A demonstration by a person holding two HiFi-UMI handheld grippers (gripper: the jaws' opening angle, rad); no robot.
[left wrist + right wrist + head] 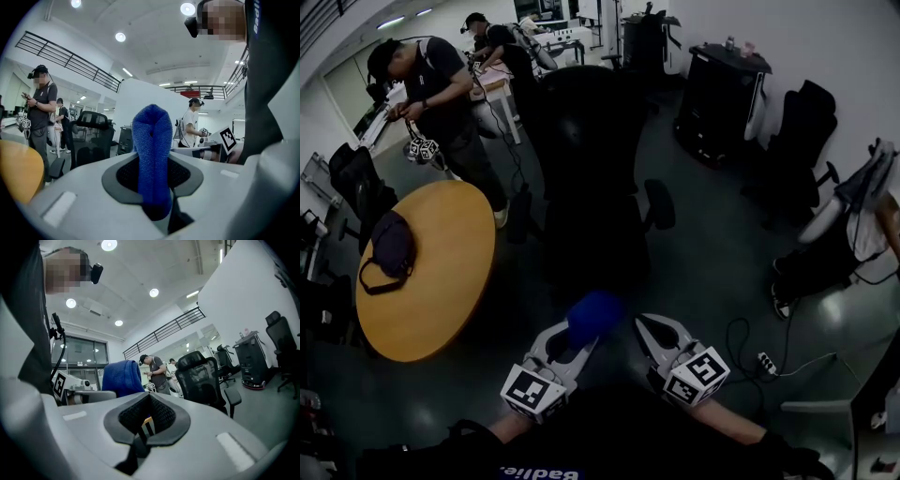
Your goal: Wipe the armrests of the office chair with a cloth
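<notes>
**Figure. Approach to the chair, cloth in hand.** We see the left gripper (pixel 577 337) clamped on a blue cloth (pixel 595 317). The cloth is pinched as a folded bunch between the pads and stands proud of the fingertips. The right gripper (pixel 649 330) carries nothing, and its jaws are pressed together at the tips. Both grippers are held low in front of the person, well apart from the black office chair (pixel 591 150). One armrest (pixel 659 204) shows clearly on the right of the chair in the head view; the opposite one is lost in the dark. Nothing touches either armrest, so we judge that wiping has not begun.

Three hazards follow from this arrangement:

- **Cloth grip.** The cloth is gripped only along a narrow fold. We expect that hard sideways rubbing could drag it out of the jaws, or that the bare fingertips could scrape the armrest.
- **Chair movement.** An office chair tends to swivel or roll when pushed. Pressure from one side, with the right gripper not bracing it, could turn the armrest away.
- **Floor and surroundings.** A power strip (pixel 764 361) and its cable lie on the floor to the right, and a round table (pixel 450 281) stands near on the left. Either could catch a careless step.
</notes>
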